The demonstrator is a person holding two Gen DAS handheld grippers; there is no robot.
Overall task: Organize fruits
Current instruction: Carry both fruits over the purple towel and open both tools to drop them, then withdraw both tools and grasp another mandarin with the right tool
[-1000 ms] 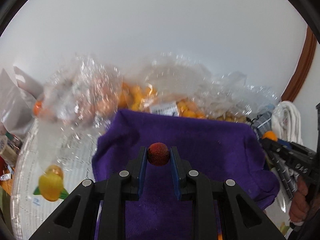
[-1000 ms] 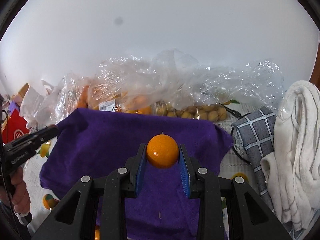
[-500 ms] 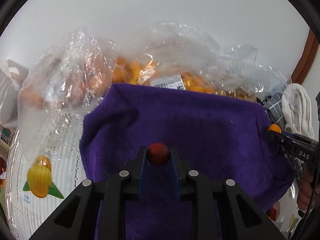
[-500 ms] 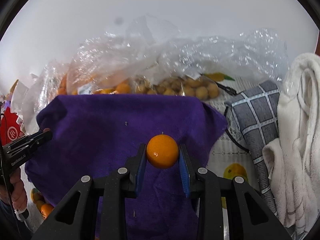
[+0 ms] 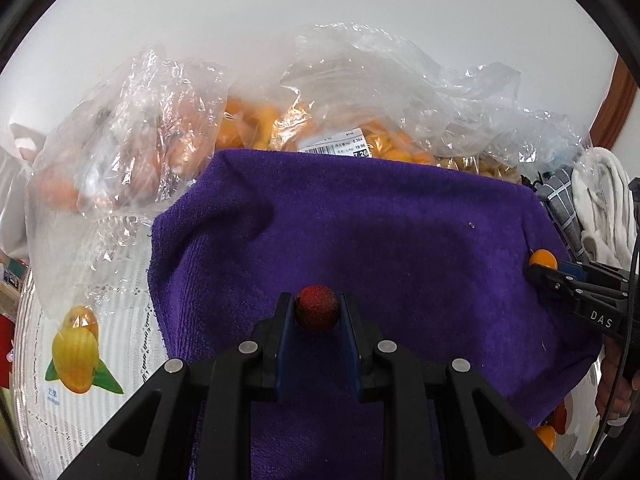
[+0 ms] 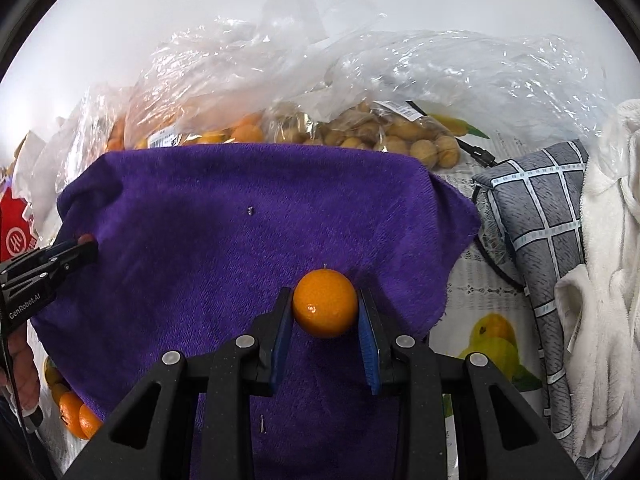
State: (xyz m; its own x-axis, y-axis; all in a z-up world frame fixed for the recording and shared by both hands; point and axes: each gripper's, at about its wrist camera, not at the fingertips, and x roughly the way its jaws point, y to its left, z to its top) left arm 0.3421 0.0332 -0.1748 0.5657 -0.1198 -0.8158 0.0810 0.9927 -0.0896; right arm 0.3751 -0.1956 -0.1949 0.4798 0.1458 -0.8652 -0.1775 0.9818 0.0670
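A: How far along are you with the fruit?

B: Early, by the look of it. The purple towel (image 5: 400,240) in front of you has no fruit lying on it yet, apart from what you are carrying over it. Most of the fruit sits in the clear plastic bags (image 6: 360,72) behind the towel: orange citrus on one side, pale brown round fruits (image 6: 400,136) on the other. A few loose mandarins (image 6: 74,416) lie just off the towel's near left corner.

A: And what do you have in hand?

B: Your left gripper (image 5: 317,310) is closed tight on a small dark red berry (image 5: 317,307), pinched between the blue pads right at the fingertips. Your right gripper (image 6: 325,308) is clamped on a mandarin (image 6: 325,304), also held at the tips, stem end up.

A: Where are they relative to the towel?

B: Both hang over it. The berry is above the towel's near middle; the mandarin is above its near right part, not far from the right edge. I cannot tell whether either fruit touches the cloth yet.

A: So what is left?

B: Setting both down, I judge, then emptying the bags and grouping the kinds.
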